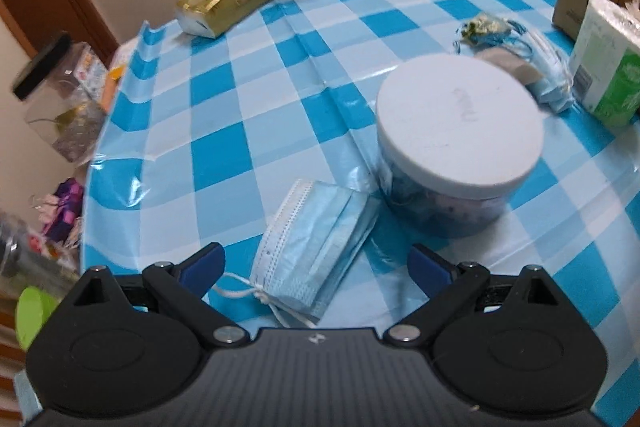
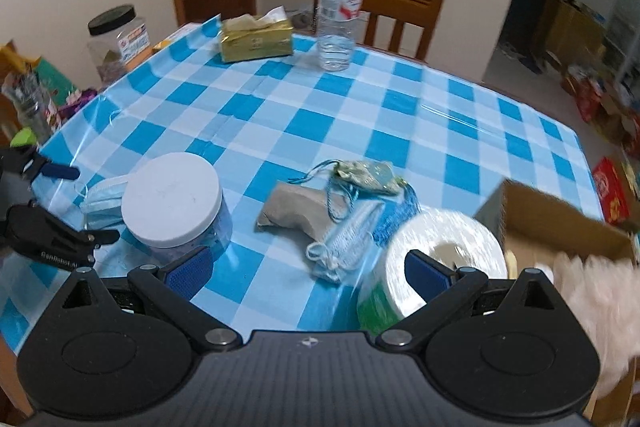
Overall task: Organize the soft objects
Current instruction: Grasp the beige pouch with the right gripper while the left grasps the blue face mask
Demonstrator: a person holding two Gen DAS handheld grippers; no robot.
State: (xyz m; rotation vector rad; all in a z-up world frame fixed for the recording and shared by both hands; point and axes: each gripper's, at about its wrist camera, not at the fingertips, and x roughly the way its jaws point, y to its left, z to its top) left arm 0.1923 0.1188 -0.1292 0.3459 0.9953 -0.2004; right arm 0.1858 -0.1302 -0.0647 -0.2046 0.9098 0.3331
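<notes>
A folded blue face mask [image 1: 316, 247] lies on the checked tablecloth just ahead of my open left gripper [image 1: 316, 269], partly between its blue fingertips. Beside it stands a clear jar with a white lid [image 1: 460, 123]. In the right wrist view, the same mask [image 2: 102, 203] sits left of the jar [image 2: 172, 199], with the left gripper [image 2: 68, 203] open around it. My right gripper [image 2: 308, 277] is open and holds nothing. Ahead of it lie a bagged mask [image 2: 344, 243], a grey pouch [image 2: 296, 211] and a green sachet with blue cord [image 2: 368, 175].
A wrapped paper roll [image 2: 436, 251] stands by my right finger, next to an open cardboard box [image 2: 560, 223] with something pale and fluffy [image 2: 600, 291]. Far across the table are a gold tissue pack [image 2: 256, 39] and a water bottle [image 2: 338, 11]. A wooden chair [image 2: 404, 11] stands behind.
</notes>
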